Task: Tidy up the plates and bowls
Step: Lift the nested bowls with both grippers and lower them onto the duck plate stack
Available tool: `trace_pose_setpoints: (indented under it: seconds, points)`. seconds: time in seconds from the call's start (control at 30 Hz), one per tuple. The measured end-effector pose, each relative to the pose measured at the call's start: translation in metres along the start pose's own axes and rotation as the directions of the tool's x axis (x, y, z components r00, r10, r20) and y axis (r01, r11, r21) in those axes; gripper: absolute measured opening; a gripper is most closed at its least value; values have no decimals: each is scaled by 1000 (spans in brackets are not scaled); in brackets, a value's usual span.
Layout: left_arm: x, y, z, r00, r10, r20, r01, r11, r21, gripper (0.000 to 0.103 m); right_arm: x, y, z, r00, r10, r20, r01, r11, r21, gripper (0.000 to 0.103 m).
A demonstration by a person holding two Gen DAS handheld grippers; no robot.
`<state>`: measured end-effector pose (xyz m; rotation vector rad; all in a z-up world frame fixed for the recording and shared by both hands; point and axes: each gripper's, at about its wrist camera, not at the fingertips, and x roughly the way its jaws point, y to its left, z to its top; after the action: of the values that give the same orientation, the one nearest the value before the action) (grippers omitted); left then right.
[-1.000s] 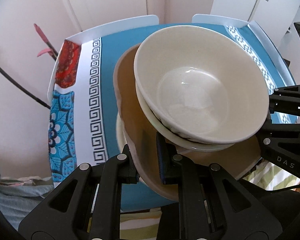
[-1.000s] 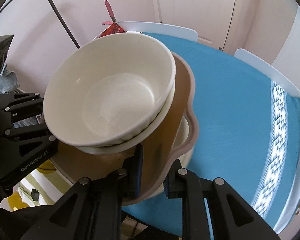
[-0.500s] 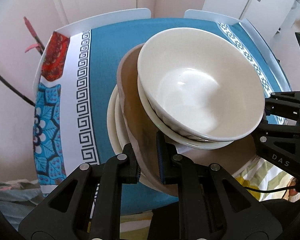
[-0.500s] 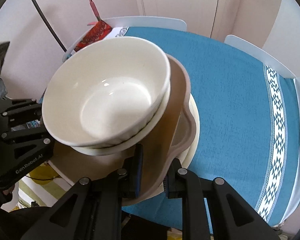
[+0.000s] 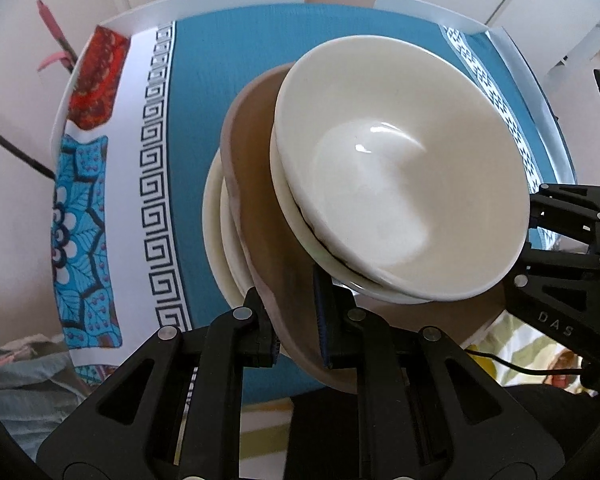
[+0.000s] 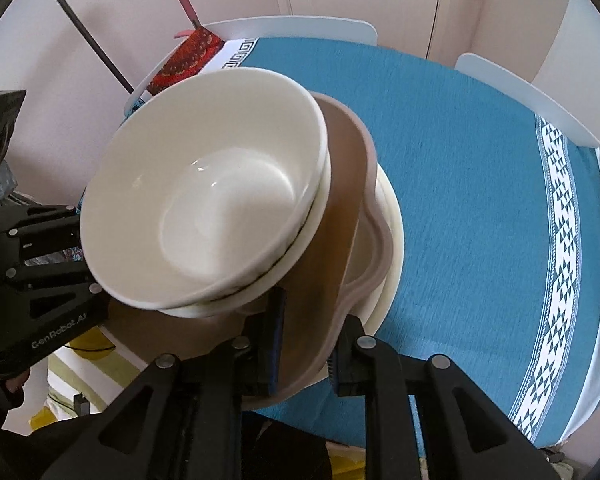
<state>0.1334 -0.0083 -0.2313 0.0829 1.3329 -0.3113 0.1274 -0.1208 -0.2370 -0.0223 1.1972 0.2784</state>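
A brown plate (image 5: 256,184) (image 6: 340,208) carries two nested cream bowls (image 5: 400,200) (image 6: 204,208). My left gripper (image 5: 296,324) is shut on the plate's near rim. My right gripper (image 6: 306,344) is shut on the plate's opposite rim; it also shows at the right of the left wrist view (image 5: 564,248). The plate is held just above cream plates (image 5: 216,232) (image 6: 390,240) stacked on the blue table (image 5: 204,92) (image 6: 460,184). Whether it touches them is hidden.
The tablecloth has a white key-pattern border (image 5: 156,168) and a red patch (image 5: 96,80) at the left, and a white triangle band (image 6: 560,264) at the right. White chair backs (image 5: 228,0) (image 6: 292,28) stand at the far edge. A door is behind.
Both grippers have carried the brown plate and bowls forward over the table, above the cream plates, which have come into view under it.
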Motion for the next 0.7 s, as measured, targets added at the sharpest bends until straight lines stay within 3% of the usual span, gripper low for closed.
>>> trace_pose_setpoints:
  seconds: [0.33,0.4,0.57,0.7]
  points:
    - [3,-12,5,996,-20,-90,26,998,63,23,-5,0,8,998,-2,-62,3,1000,13,22]
    - [3,-16,4,995,-28,-101,36,996,83,29,-6,0,9,997,4,-72,-3,1000,14,22]
    - [0,-27,7,990,-74,-117,86,992,98,65,-13,-1,10,996,13,-90,-11,1000,19,25]
    - [-4,-30,8,991,-69,-113,80,992,96,72,-19,-5,8,995,3,-98,0,1000,29,39]
